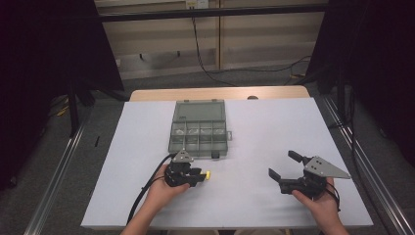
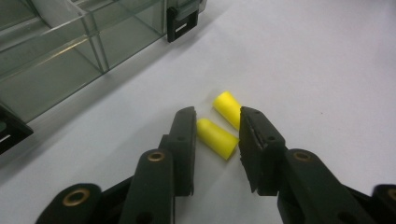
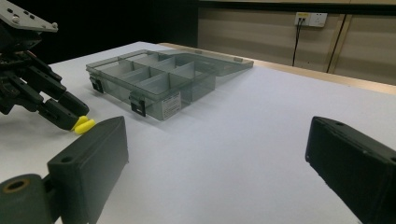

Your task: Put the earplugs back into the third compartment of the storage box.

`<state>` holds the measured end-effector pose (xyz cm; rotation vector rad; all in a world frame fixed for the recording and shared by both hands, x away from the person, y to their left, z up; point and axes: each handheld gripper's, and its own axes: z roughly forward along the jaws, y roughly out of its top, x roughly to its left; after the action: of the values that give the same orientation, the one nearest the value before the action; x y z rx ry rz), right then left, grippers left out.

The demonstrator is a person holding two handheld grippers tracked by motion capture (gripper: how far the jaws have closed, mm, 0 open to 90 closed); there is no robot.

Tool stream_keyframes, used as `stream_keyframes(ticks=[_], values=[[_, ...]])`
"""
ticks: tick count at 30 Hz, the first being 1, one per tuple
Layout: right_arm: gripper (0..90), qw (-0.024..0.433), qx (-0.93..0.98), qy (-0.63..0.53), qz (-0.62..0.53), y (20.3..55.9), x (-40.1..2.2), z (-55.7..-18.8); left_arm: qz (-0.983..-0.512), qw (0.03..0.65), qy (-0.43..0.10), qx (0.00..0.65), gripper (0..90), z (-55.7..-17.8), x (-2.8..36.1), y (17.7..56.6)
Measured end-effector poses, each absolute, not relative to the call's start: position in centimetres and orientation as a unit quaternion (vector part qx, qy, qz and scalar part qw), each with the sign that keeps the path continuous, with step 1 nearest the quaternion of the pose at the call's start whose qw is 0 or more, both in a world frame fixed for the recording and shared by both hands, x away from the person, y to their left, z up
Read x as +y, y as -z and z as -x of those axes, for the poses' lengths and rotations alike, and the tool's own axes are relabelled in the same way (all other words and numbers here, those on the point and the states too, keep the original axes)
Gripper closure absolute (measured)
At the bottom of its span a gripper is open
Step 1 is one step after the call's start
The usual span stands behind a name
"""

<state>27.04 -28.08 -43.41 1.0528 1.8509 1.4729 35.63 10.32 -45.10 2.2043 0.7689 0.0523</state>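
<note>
Two yellow foam plugs lie on the white table top just right of my left gripper (image 1: 202, 175). In the left gripper view the nearer plug (image 2: 215, 137) spans the gap between the jaws, and both pads touch its ends. The farther plug (image 2: 227, 108) lies loose beside the right jaw tip. My left gripper (image 2: 217, 116) rests low on the table. My right gripper (image 1: 283, 164) sits at the front right with its jaws spread wide and nothing between them. The right gripper view shows its own jaws (image 3: 217, 140), the left gripper (image 3: 60, 109) and the plugs (image 3: 84, 125).
A translucent grey compartment box (image 1: 199, 142) stands at mid table with its lid (image 1: 199, 110) folded back; small pale items lie in its middle row. Its black latch (image 2: 181, 22) is close ahead of my left gripper. Black curtains flank the table.
</note>
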Motion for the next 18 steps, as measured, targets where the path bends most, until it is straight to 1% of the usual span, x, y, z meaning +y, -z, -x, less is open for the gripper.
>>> stream_keyframes(ticks=[18], values=[[6.4, 0.273, 0.689, -0.549, -0.386, 43.34, -27.82, -26.96, -0.864, 0.394, -0.019, 0.314, 69.2, -35.89, 10.95, 45.0]])
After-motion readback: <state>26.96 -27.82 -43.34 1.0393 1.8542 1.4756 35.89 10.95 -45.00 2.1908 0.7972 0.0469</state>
